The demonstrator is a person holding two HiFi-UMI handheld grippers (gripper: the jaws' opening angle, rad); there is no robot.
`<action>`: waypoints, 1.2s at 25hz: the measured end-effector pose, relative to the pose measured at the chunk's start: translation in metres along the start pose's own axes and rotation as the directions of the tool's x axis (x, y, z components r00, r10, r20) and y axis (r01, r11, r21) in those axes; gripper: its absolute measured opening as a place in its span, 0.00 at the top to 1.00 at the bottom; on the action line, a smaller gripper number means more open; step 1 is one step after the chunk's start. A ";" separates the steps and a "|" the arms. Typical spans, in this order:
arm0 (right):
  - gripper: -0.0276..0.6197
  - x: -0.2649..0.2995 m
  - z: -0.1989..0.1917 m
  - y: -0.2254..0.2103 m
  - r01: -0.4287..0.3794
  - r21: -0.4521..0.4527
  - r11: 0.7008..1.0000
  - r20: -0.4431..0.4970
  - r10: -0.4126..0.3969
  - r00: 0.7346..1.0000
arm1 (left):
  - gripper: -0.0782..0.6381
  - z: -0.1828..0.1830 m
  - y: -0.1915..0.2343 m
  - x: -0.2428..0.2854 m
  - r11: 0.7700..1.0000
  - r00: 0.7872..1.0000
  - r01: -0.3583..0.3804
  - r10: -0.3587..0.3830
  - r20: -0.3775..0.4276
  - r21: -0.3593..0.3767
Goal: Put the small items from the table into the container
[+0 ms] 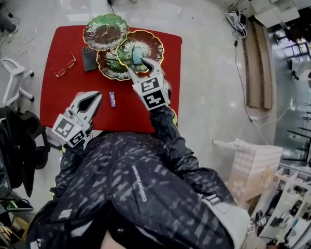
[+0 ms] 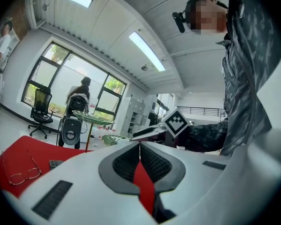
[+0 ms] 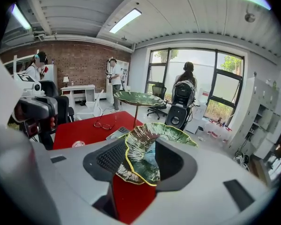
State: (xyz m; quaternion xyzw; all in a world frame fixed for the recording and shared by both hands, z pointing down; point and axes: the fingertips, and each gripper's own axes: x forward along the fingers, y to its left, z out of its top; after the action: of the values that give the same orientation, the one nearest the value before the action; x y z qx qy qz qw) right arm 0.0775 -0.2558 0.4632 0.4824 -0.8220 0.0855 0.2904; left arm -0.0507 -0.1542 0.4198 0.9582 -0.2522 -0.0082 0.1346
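A tiered stand of green leaf-shaped plates (image 1: 105, 31) stands at the far side of the red table (image 1: 62, 102). My right gripper (image 1: 140, 64) hovers over the lower right plate (image 1: 149, 41) with its jaws apart. A pale blue item (image 1: 137, 53) lies in that plate just past the fingertips, untouched. In the right gripper view the plate's rim (image 3: 131, 165) and the pale item (image 3: 150, 157) show between the open jaws of the right gripper (image 3: 140, 146). A small blue item (image 1: 112, 98) lies on the table. My left gripper (image 1: 97, 94) is shut and empty, just left of it.
Glasses (image 1: 64, 66) and a dark phone (image 1: 89, 58) lie on the table's left half, beside the stand. A black office chair (image 1: 18, 144) and a white chair (image 1: 10, 77) stand left of the table. People stand far off across the room.
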 end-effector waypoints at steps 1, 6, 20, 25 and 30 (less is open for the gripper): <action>0.65 -0.003 0.003 0.005 -0.009 0.002 1.000 0.011 0.009 1.000 | 0.87 0.000 0.002 0.000 1.000 1.000 -0.002 0.002 0.001 -0.003; 0.65 -0.006 0.011 0.035 -0.081 0.014 0.997 0.030 0.080 0.996 | 0.87 -0.001 0.004 -0.002 1.000 1.000 0.002 -0.001 0.021 -0.020; 0.65 0.006 -0.004 0.084 -0.205 -0.007 0.979 -0.027 0.205 0.978 | 0.87 -0.014 0.006 -0.021 0.999 1.000 -0.030 0.030 0.008 -0.043; 0.65 0.016 -0.022 0.097 -0.238 0.007 0.971 -0.084 0.237 0.968 | 0.87 -0.020 0.006 -0.031 0.997 0.999 -0.050 0.051 0.001 -0.054; 0.64 0.029 -0.046 0.119 -0.292 0.030 0.956 -0.150 0.293 0.944 | 0.87 -0.027 0.007 -0.042 0.995 0.997 -0.076 0.075 -0.010 -0.069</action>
State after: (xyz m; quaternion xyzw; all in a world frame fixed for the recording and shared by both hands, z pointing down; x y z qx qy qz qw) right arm -0.0148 -0.1961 0.5337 0.3480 -0.8595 0.1672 0.3350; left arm -0.0883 -0.1331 0.4455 0.9428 -0.2873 -0.0085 0.1688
